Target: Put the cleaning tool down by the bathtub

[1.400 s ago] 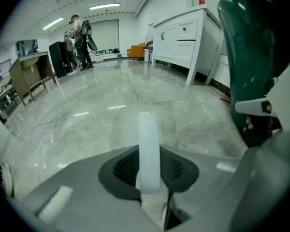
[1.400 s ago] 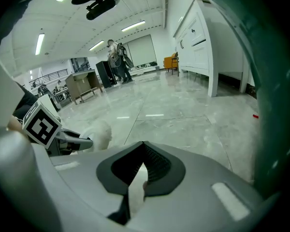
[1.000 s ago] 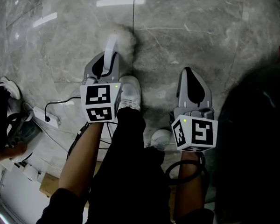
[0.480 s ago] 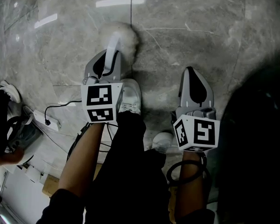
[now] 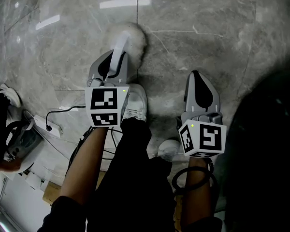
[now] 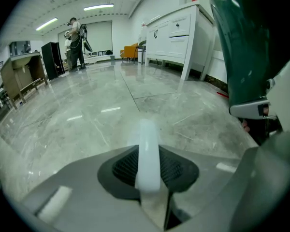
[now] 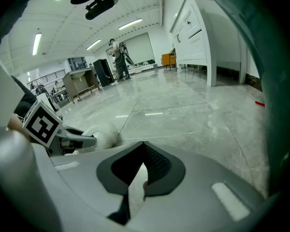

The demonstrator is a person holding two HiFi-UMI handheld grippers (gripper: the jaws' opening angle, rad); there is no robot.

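The cleaning tool has a white handle [image 5: 118, 52] [image 6: 148, 153] and a fluffy white head [image 5: 134, 38] [image 7: 104, 132] that hangs just over the grey marble floor. My left gripper [image 5: 110, 64] [image 6: 152, 182] is shut on the handle and holds it pointing forward and down. To its right, my right gripper [image 5: 197, 76] [image 7: 137, 178] is shut with nothing between its jaws. The dark green bathtub [image 5: 266, 139] [image 6: 244, 47] fills the right side, close beside the right gripper.
My own white shoes [image 5: 134, 100] stand between the grippers. A white power strip [image 5: 47, 124] with a black cable lies on the floor at left, beside another person's shoe [image 5: 6, 96]. A white cabinet [image 6: 176, 30] stands farther off.
My left gripper has drifted a little to the right and forward with the tool, so the fluffy head sits slightly farther right. The right gripper has hardly moved.
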